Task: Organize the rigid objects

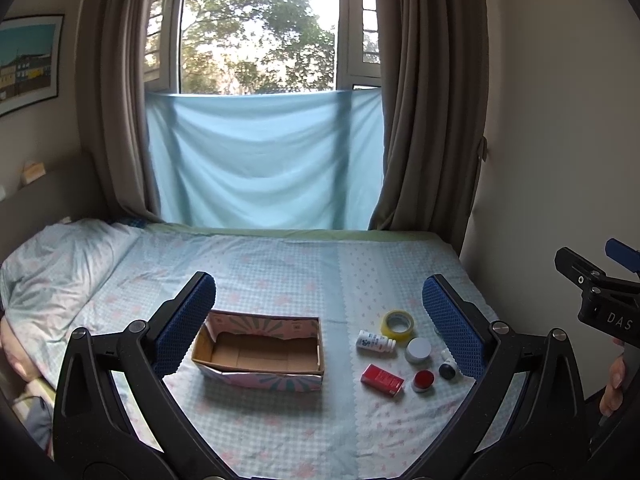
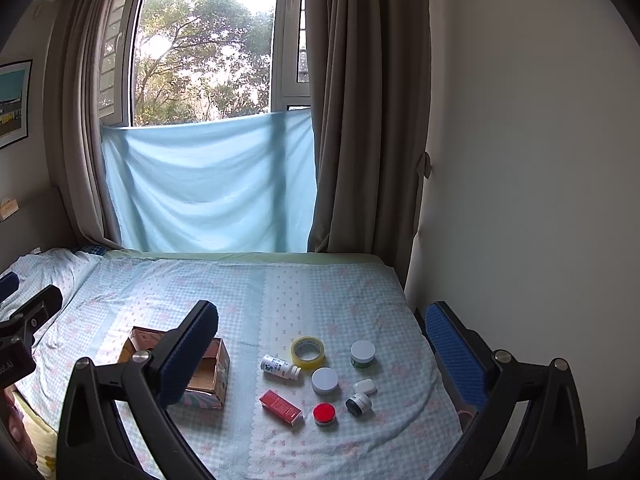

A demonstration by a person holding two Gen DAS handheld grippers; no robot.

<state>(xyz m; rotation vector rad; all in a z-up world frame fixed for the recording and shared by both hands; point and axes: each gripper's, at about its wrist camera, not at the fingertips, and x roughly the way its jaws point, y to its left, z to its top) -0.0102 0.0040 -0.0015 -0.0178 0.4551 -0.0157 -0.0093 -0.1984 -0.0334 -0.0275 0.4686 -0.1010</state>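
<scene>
The bed (image 1: 280, 272) with its pale checked sheet fills the space ahead of both claws. The left gripper (image 1: 320, 320) hangs above it with its blue-padded fingers spread wide and nothing between them; the right gripper (image 2: 320, 344) is likewise spread wide and empty.

The open cardboard box (image 1: 260, 354) sits between the left claw's fingers, nearer its left finger, and lies partly behind the right claw's left finger. Its inside is bare.

To the right of the box, between the right claw's fingers, small items lie loosely clustered:
- yellow tape roll (image 2: 307, 352), farthest
- white bottle (image 2: 280, 367), on its side, just left of the tape
- red carton (image 2: 281, 407), nearest
- white-lidded jar (image 2: 325, 380)
- green-banded jar (image 2: 363, 354)
- red-lidded tin (image 2: 324, 414)
- dark jar (image 2: 359, 404)
- small white case (image 2: 365, 387)
</scene>
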